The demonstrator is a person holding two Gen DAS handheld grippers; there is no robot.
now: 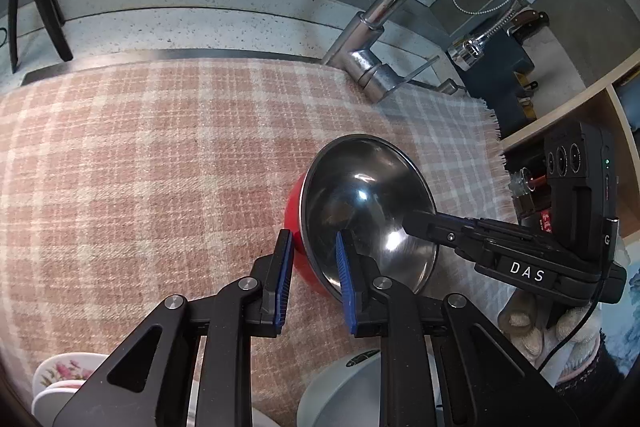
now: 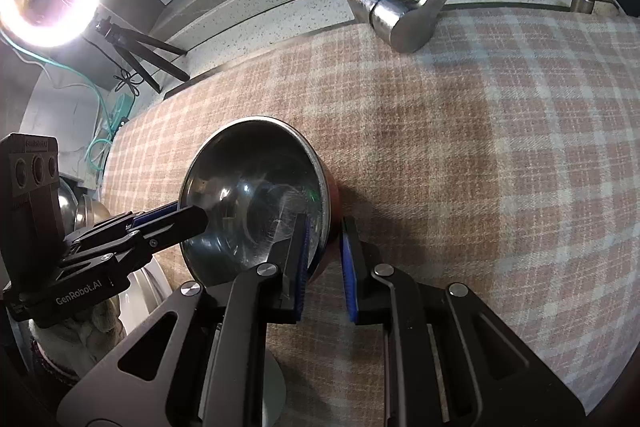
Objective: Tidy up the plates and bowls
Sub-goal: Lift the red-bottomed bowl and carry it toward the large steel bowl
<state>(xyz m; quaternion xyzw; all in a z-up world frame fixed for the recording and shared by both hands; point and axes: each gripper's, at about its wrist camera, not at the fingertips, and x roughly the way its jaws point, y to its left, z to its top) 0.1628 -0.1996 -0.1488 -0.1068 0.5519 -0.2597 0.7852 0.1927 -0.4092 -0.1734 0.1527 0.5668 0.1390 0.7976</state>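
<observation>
A pink-and-cream plaid cloth (image 1: 160, 163) covers the kitchen sink area, with a chrome faucet (image 1: 400, 7) rising at one o'clock in the left wrist view, and dish soap, an orange and a blue cup on the speckled ledge behind.

The steel bowl with a red outside (image 1: 368, 211) sits on the cloth, right of centre at about four o'clock in that view. Both tongs pinch its rim from opposite sides: the left gripper (image 1: 314, 259) has one blue pad inside the bowl and one against the red wall, and the right gripper (image 2: 326, 251) clamps the far rim the same way (its outer pad looks barely apart from the wall, so the bite may be light).

As for progress, I judge the job to be early or midway. A floral plate (image 1: 68, 375) and a grey dish (image 1: 344, 387) wait at the bottom edge, and more metal bowls (image 2: 86, 211) sit at nine o'clock in the right wrist view. This bowl is gripped but not yet lifted, and still needs carrying to its stack.
</observation>
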